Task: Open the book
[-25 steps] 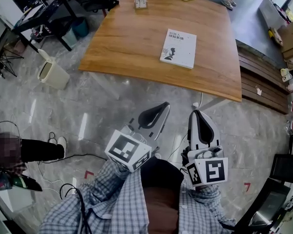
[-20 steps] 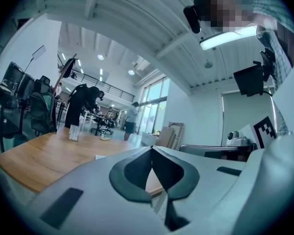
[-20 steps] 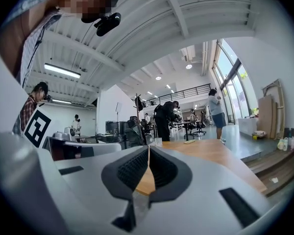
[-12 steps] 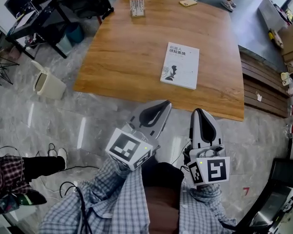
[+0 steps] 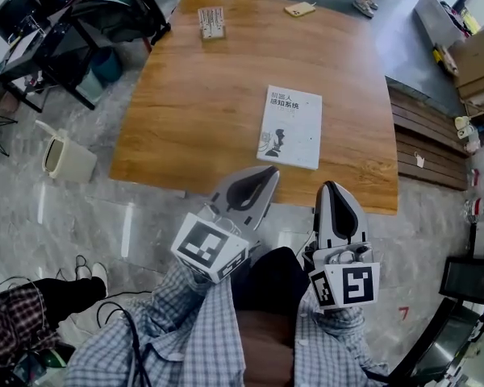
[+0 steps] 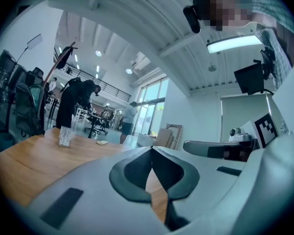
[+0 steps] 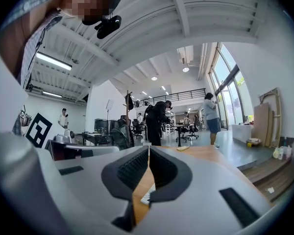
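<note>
white paperback book (image 5: 290,127) with dark cover art: shut, lying flat on the large brown wooden table (image 5: 202,95), front cover up, on the table's near right part, a little in from the near edge.
left gripper (image 5: 266,173), grey with black pads: off the table's near edge, tips just over it, pointing at the book's near-left corner, apart from the book. its own view (image 6: 152,149) shows the pad tips together with nothing between them.
right gripper (image 5: 333,186), same build: off the near edge, pointing at the table. tips meet in its own view (image 7: 149,149), nothing held.
cream plastic bin (image 5: 62,155): on the floor off the table's left side.
small clear rack (image 5: 211,22): far end of the table.
flat yellow item (image 5: 300,9): far edge, right of the rack.
</note>
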The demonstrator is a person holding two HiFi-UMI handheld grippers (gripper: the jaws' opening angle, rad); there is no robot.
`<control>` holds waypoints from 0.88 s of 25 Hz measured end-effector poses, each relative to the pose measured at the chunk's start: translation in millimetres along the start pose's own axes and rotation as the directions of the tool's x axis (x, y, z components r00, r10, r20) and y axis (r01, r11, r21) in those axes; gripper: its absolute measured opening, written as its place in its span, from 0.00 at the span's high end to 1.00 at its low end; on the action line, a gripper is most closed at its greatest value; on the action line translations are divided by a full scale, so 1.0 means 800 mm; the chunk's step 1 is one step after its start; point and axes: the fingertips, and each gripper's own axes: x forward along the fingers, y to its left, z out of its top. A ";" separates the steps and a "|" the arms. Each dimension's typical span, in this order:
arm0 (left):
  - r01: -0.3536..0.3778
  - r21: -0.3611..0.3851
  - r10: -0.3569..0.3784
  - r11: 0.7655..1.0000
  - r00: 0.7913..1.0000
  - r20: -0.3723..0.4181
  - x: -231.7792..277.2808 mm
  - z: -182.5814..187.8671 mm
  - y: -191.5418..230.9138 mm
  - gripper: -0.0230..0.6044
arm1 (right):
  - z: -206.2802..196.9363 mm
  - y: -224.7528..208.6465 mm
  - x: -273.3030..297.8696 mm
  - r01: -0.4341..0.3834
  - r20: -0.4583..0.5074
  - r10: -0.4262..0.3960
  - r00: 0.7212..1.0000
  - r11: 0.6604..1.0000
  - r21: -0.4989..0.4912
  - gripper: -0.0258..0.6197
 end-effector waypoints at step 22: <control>-0.152 0.127 0.141 0.980 0.985 0.096 0.200 0.063 0.056 0.95 | 0.057 -0.162 0.151 -0.167 0.066 0.169 0.983 0.986 -0.026 0.92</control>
